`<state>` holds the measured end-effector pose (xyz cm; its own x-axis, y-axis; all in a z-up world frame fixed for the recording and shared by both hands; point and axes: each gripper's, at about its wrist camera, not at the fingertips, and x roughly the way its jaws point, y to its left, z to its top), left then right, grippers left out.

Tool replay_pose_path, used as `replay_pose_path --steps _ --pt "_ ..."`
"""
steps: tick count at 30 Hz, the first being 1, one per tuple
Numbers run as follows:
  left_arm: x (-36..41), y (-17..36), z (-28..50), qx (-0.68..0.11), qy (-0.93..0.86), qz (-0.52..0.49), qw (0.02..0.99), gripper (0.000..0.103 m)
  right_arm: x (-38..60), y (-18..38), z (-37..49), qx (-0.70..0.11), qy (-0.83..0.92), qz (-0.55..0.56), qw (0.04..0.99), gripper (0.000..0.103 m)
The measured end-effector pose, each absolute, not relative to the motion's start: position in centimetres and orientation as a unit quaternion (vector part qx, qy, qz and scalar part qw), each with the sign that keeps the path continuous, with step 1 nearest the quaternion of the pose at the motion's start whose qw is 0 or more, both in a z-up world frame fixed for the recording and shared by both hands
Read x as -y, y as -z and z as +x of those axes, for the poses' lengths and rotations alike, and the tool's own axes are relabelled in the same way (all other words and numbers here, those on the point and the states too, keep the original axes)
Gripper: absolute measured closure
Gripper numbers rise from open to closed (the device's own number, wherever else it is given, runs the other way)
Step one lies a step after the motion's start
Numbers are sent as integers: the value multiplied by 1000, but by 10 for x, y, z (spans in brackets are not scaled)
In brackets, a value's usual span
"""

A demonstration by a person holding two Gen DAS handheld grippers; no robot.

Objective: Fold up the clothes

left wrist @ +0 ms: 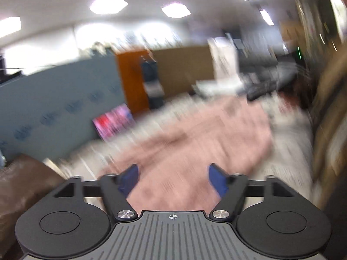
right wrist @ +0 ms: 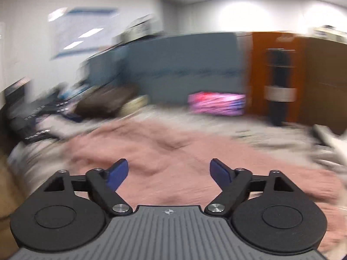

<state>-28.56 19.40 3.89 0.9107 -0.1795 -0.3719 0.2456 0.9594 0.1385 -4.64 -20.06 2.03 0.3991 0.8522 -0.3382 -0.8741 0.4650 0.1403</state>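
Observation:
A pink garment (left wrist: 195,143) lies spread on a light patterned bed cover, blurred by motion in both views. My left gripper (left wrist: 173,173) hangs over its near part with the blue pads (left wrist: 130,177) wide apart and nothing between them. In the right wrist view the same pink garment (right wrist: 173,151) stretches across the bed. My right gripper (right wrist: 169,169) is open above it, its blue pads (right wrist: 221,173) clear of the cloth.
A blue-grey headboard or panel (right wrist: 184,65) and an orange-brown cabinet (right wrist: 271,71) stand behind the bed. A pink-purple packet (right wrist: 216,104) lies at the far edge. Dark clothes and a brown pile (right wrist: 104,101) sit at the left. A brown cushion (left wrist: 21,184) is near the left gripper.

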Motion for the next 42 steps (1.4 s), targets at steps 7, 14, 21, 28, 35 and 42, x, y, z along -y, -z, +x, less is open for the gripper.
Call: replay_pose_path --steps 7,14,21,28,35,42 --pt "-243 -36 -188 -228 -55 -77 969 20 221 -3 54 -242 -215 84 942 22" --pt "-260 5 -122 -342 -108 -130 924 21 208 21 90 -305 -161 59 937 31" --pt "-230 7 -127 -331 -77 -60 939 77 192 27 93 -303 -172 20 937 76" --pt "-204 -11 -137 -270 -96 9 958 88 188 1 82 -233 -203 6 951 93" --pt "-204 -31 -133 -227 -129 39 965 89 171 -23 83 -164 -189 -14 968 94" --pt "-218 -3 -104 -288 -138 34 947 82 160 14 117 -241 -166 -55 955 93"
